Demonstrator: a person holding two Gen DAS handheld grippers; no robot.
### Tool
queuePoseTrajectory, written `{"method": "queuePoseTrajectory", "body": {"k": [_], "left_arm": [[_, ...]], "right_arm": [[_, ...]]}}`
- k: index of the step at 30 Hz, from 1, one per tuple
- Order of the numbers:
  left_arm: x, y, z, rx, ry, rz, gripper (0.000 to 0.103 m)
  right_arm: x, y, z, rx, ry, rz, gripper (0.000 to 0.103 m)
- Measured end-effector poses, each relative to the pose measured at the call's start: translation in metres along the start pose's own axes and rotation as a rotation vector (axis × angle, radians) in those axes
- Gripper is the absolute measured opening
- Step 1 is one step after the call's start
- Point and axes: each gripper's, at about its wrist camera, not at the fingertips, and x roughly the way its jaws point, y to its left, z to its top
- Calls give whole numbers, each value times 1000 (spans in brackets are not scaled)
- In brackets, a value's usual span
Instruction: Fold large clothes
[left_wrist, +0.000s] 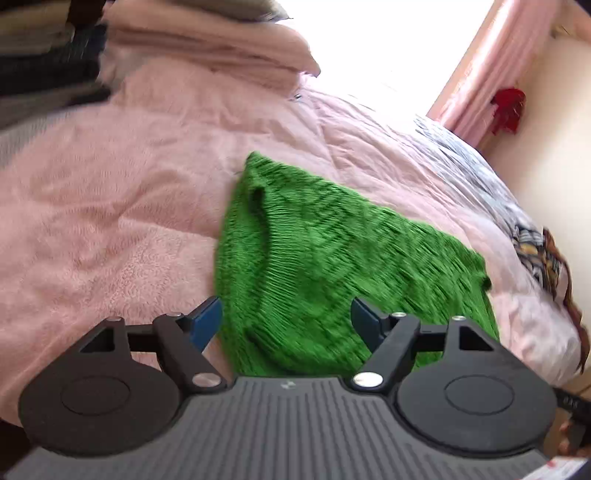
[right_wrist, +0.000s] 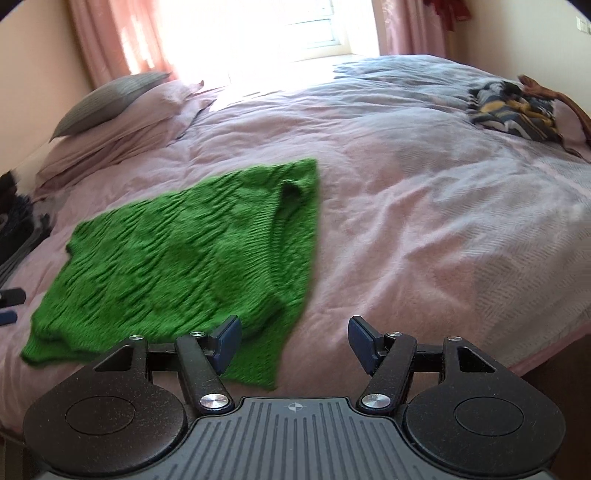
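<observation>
Green knit sweater (right_wrist: 184, 251) lies flat on the pink bedspread (right_wrist: 406, 221), folded into a rough triangle, chunky ribbed cable texture, one narrow flap doubled over along its right edge in the right wrist view. Near edge wavy.

Left gripper (left_wrist: 286, 321) jaws spread wide, nothing pinched, hanging over the sweater's near part. Right gripper (right_wrist: 291, 341) jaws spread too, empty, left pad over the sweater's corner, right pad over bare bedspread.

Both views are motion-blurred. The window glare washes out the far side of the bed. Sleeves and neckline can't be made out. Patterned cloth (right_wrist: 513, 107) at the far corner is unclear. Pillows (right_wrist: 122, 118) stacked at the headboard side.
</observation>
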Motion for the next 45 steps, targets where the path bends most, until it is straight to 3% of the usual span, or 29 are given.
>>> {"method": "queuePoseTrajectory", "body": {"k": [5,13,16,19,21,23,26,33,35,37,41,43,45], "left_arm": [[47,46,14,-184,52,-116,73],[95,63,49,-225,70,-247,72],[112,63,54,-221,101,-257,62],[115,59,52,-193,116,-260,44],[115,58,50,-210,127,-278,25],[114,53,50,-215,124,-278,17],[103,31,55,-127,99,-172,15],[84,-68,54,259,52,213,14],[80,-104,49,356,19,287,13],[71,-139,42,425,-22,274,13],[61,-220,24,544,-102,178,12],[69,-257,6,584,-86,110,12],[88,-285,-16,611,-31,89,12]], "right_arm": [[10,-15,7,34,12,-46,61],[36,-25,18,52,37,-89,61],[44,-30,26,62,30,-103,61],[49,-37,36,79,11,-118,61],[51,-43,43,95,0,-128,61],[53,-48,48,107,-4,-140,61],[50,-54,52,124,-23,-140,61],[34,-74,52,135,-63,-148,61],[25,-85,52,146,-80,-151,61],[16,-97,53,155,-100,-157,61],[-1,-125,54,188,-140,-177,61],[-6,-138,53,207,-152,-180,61],[-9,-148,52,218,-150,-183,61]]}}
